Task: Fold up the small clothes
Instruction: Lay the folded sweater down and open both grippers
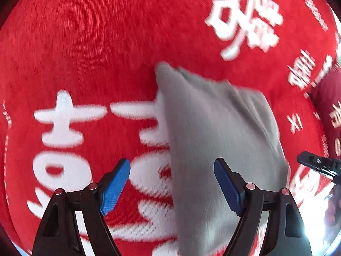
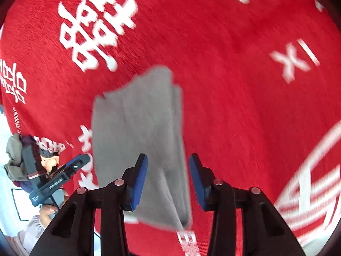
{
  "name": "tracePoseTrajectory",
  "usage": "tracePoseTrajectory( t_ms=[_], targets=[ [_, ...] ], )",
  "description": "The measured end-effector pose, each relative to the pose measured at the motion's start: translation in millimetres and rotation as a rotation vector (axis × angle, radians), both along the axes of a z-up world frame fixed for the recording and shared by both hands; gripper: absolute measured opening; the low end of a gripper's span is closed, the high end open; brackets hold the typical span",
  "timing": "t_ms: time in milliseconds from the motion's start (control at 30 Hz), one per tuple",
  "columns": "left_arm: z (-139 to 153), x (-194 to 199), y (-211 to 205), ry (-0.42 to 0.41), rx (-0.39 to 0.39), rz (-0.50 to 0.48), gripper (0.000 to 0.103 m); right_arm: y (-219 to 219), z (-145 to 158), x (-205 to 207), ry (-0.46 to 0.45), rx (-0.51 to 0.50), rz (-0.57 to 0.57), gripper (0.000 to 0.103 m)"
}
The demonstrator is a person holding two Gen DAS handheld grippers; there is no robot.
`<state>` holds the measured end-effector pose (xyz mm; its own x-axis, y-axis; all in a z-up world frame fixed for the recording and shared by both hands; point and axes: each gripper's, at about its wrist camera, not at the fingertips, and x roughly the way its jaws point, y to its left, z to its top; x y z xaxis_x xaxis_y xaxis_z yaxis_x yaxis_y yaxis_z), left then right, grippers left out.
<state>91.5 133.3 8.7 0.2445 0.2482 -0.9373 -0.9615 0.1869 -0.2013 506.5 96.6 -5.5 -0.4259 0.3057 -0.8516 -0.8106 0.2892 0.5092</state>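
A grey garment (image 1: 215, 140), folded into a narrow stack of layers, lies on the red cloth with white characters (image 1: 85, 53). My left gripper (image 1: 171, 183) is open above its near end, with the blue pads (image 1: 116, 188) on either side of the garment's left edge. In the right wrist view the same grey garment (image 2: 138, 132) lies ahead. My right gripper (image 2: 168, 181) is open over its near right part. The image is blurred by motion. The left gripper also shows at the left of the right wrist view (image 2: 61, 172).
The red cloth (image 2: 234, 64) covers the whole surface. A pile of other clothes (image 2: 15, 155) sits at the left edge of the right wrist view. A dark red garment (image 1: 328, 106) lies at the right edge of the left wrist view. The other gripper's tip (image 1: 317, 164) shows there too.
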Motion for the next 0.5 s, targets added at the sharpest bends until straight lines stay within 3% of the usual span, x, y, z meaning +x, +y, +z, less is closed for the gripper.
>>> tracePoseTrajectory(
  t_ms=[100,200,267,367,500],
  targets=[
    [-16.7,10.4,20.7,0.029,-0.010,0.025,0.082,39.6,-4.7,-16.2,0.002,0.017,0.063,0.030],
    [-31.0,9.7,27.0,0.025,-0.023,0.034,0.082,62.0,-23.8,-32.1,-0.033,-0.032,0.126,0.030],
    [-33.5,8.2,26.2,0.042,-0.005,0.030,0.091,67.1,-46.2,-35.2,-0.061,-0.097,0.147,0.029],
    [-33.7,4.9,25.6,0.046,-0.013,0.028,0.093,63.3,-58.4,-20.2,-0.019,-0.093,0.094,0.027],
    [-26.4,-2.3,21.5,0.066,-0.026,0.029,0.093,50.2,-60.1,2.9,0.017,-0.137,0.013,0.035]
  ],
)
